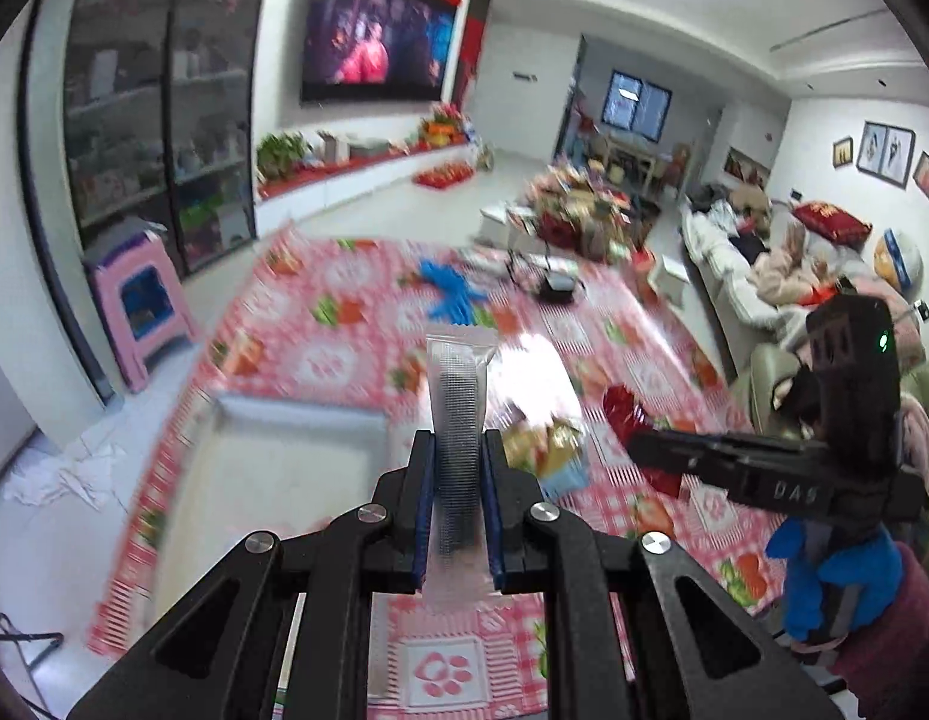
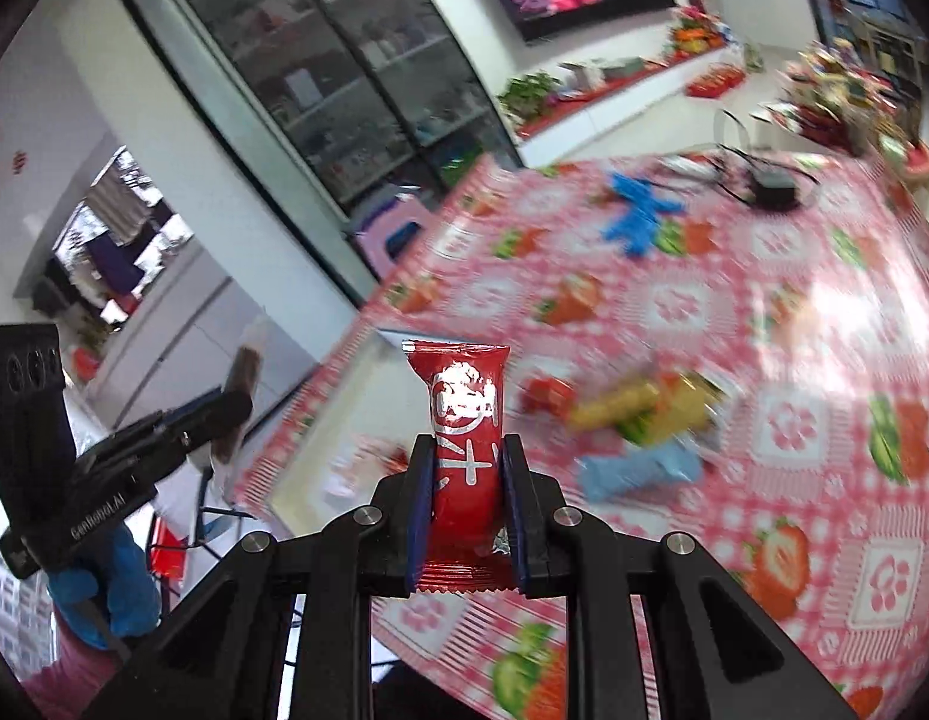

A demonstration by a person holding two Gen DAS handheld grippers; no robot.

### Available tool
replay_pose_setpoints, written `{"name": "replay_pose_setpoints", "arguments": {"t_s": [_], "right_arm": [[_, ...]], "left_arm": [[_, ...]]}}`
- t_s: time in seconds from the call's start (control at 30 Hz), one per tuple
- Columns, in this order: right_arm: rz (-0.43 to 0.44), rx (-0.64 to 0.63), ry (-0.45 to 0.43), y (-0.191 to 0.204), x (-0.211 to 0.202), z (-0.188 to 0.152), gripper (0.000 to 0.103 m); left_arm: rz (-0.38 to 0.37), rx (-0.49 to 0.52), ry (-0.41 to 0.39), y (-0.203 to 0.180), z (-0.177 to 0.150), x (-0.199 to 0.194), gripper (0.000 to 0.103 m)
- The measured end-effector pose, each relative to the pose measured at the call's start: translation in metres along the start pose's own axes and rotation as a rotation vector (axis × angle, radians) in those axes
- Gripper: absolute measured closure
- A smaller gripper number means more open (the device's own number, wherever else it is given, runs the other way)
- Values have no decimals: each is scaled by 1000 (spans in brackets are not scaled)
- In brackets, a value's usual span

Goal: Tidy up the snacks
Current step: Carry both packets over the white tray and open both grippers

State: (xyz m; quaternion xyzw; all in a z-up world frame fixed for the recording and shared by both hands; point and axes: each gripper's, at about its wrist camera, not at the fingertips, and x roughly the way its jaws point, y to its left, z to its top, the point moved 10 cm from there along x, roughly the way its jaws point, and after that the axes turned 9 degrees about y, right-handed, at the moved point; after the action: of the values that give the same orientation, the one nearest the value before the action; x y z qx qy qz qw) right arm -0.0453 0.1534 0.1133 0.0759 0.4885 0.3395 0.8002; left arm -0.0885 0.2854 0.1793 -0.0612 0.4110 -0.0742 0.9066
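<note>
The surface (image 2: 764, 252) lies mostly bare across its middle, giving a gripper open room. Obstacles: a white tray (image 1: 272, 480) near the left edge, a loose pile of snack packets (image 2: 650, 414) just right of the tray, a blue glove (image 2: 641, 213) farther back, and a black box with cables (image 2: 773, 183) near the far edge. A pink stool (image 1: 137, 306) stands off the left side.

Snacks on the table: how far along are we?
Done: nothing visibly sorted. The white tray looks mostly empty, though blur hides much. In hand: left gripper clamps a clear packet; right gripper clamps a red packet. Left: the loose snack pile.
</note>
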Motion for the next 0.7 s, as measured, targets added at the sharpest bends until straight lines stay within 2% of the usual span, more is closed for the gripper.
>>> {"name": "replay_pose_setpoints", "arguments": {"t_s": [0.17,0.3,0.47,0.6,0.7], "right_arm": [[21,-75,-7,43,6,27,80],[22,-133,25,71,29,37,80],[23,-171,98,90,79,36,80],[8,-171,164,89,121,28,80],[-14,-176,209,86,150,23,80]], "left_arm": [[72,-15,-82,33,28,-37,86],[115,-58,-68,65,27,-30,86],[145,-132,2,105,3,10,86],[221,-161,73,134,-23,55,86],[230,-188,141,146,-48,91,86]]}}
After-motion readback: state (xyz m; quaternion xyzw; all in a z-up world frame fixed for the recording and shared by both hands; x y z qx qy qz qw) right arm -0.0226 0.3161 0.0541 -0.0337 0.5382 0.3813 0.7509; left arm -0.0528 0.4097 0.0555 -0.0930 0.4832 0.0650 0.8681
